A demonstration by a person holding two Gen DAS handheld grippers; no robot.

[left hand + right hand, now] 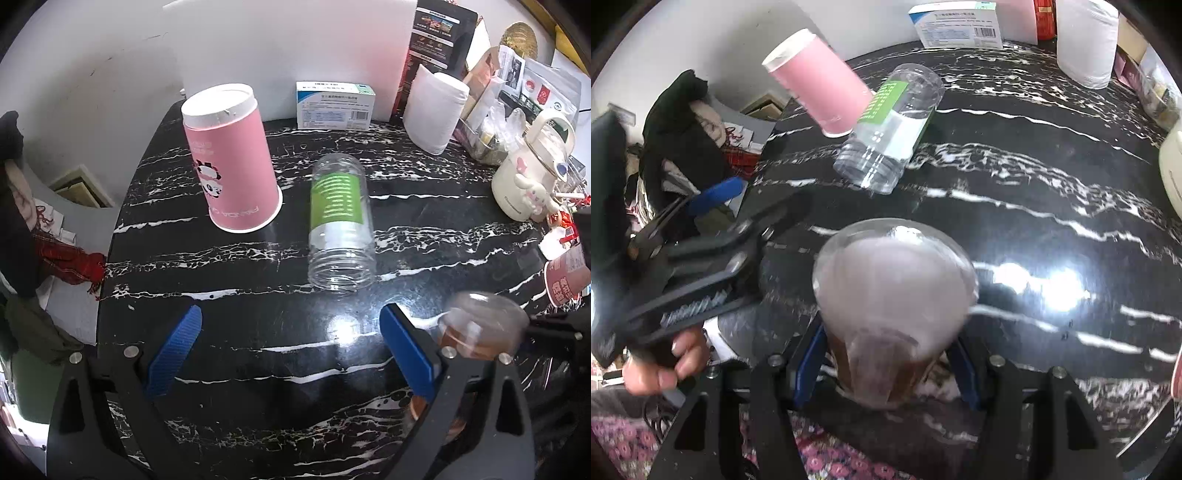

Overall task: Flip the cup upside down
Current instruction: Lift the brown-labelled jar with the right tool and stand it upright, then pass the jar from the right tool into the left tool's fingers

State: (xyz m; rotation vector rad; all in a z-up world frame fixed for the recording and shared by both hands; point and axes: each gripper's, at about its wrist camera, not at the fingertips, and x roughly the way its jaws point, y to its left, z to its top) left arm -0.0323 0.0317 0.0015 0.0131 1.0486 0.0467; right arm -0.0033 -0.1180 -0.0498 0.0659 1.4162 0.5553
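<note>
My right gripper [886, 365] is shut on a clear plastic cup with a brown lower part [894, 295], held over the near edge of the black marble table [1034, 166], its wide mouth pointing forward. The same cup shows blurred in the left wrist view [484, 325], just right of my left gripper. My left gripper [291, 325] is open and empty above the table's near part. A pink paper cup [232, 158] stands upside down at the back left. A clear plastic jar with a green label [340, 225] lies on its side in the middle.
A white and blue box [334, 105], a paper roll [436, 110], a cream kettle [528, 184] and packets stand along the back and right. A red paper cup [565, 277] sits at the right edge. Clothes [22, 206] hang beyond the left edge.
</note>
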